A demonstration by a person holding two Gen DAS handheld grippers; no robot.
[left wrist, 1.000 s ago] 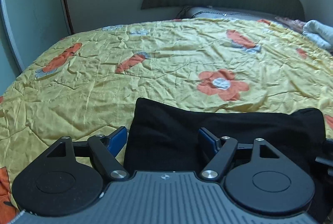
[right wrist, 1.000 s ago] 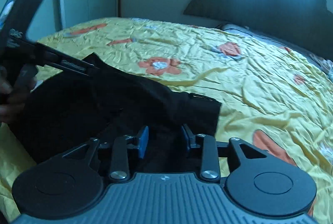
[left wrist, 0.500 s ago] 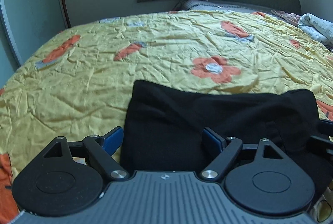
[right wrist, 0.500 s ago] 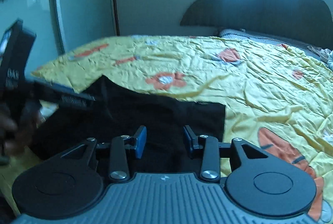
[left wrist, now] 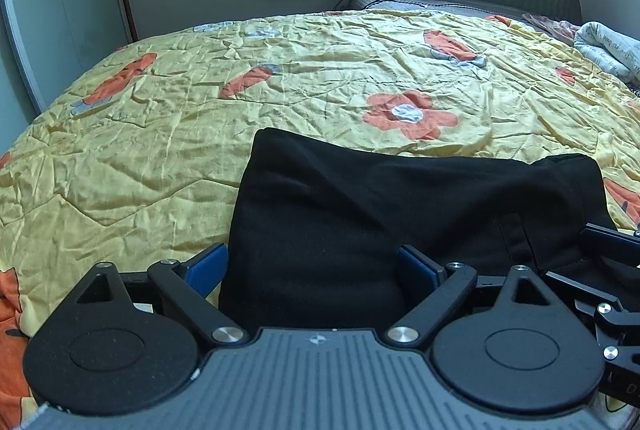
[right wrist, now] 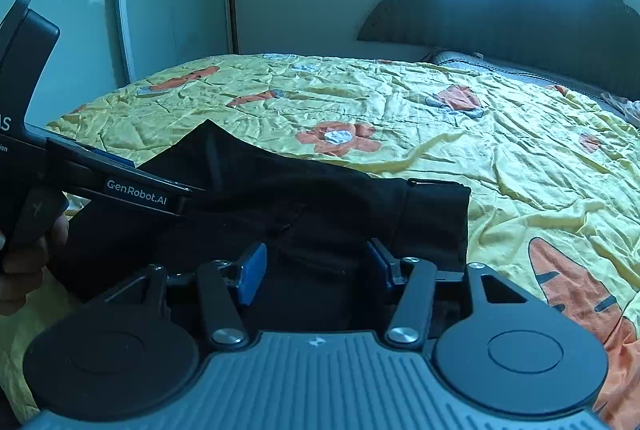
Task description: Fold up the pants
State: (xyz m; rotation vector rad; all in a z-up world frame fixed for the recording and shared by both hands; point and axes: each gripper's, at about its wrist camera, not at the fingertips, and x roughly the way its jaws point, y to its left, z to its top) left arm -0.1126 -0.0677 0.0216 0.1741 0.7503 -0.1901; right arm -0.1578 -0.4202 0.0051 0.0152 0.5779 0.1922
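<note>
I see the folded black cloth pants (left wrist: 360, 214) at 6 o'clock on the yellow flowered quilt (left wrist: 200, 118). My left gripper (left wrist: 312, 266) and right gripper (right wrist: 316, 262) gape wide, holding nothing; careless withdrawal could snag folds.

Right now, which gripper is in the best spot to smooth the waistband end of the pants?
Probably the right gripper: it is open over the black pants, beside the waistband. The left gripper straddles the opposite edge.
</note>
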